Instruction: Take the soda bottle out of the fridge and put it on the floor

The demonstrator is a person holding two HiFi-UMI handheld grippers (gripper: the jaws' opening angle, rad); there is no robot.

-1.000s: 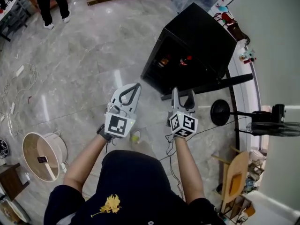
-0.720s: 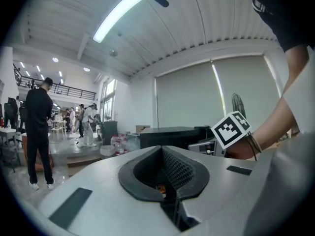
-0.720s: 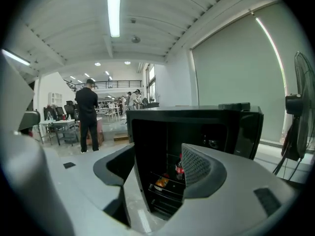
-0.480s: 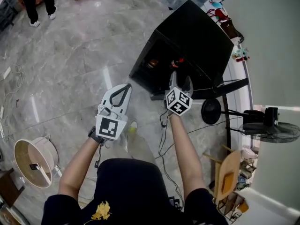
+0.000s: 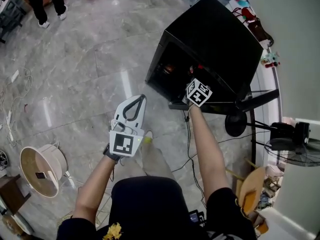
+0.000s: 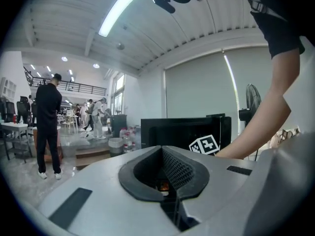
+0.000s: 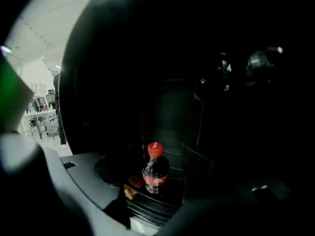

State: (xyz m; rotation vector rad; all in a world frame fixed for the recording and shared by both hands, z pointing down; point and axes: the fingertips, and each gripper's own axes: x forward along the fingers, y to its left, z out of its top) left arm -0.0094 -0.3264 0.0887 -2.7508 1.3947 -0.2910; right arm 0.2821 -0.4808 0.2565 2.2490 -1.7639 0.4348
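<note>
The black fridge (image 5: 215, 39) stands open toward me on the marble floor. In the right gripper view a soda bottle (image 7: 155, 168) with a red cap and red label stands upright on a dark shelf inside it. My right gripper (image 7: 160, 198) is open and reaches into the fridge with the bottle ahead between its jaws, untouched. From the head view only its marker cube (image 5: 199, 92) shows at the fridge mouth. My left gripper (image 5: 136, 106) is shut and empty, hanging over the floor to the left of the fridge (image 6: 182, 132).
A small orange item (image 7: 132, 190) lies on the shelf left of the bottle. A round white bin (image 5: 42, 169) sits on the floor at left. A fan's round base (image 5: 235, 124) and cables lie right of the fridge. A person (image 5: 47, 4) stands far off.
My right gripper has gone forward and down from the floor in front of the fridge into its opening. The left gripper has shifted a little and stays shut.
</note>
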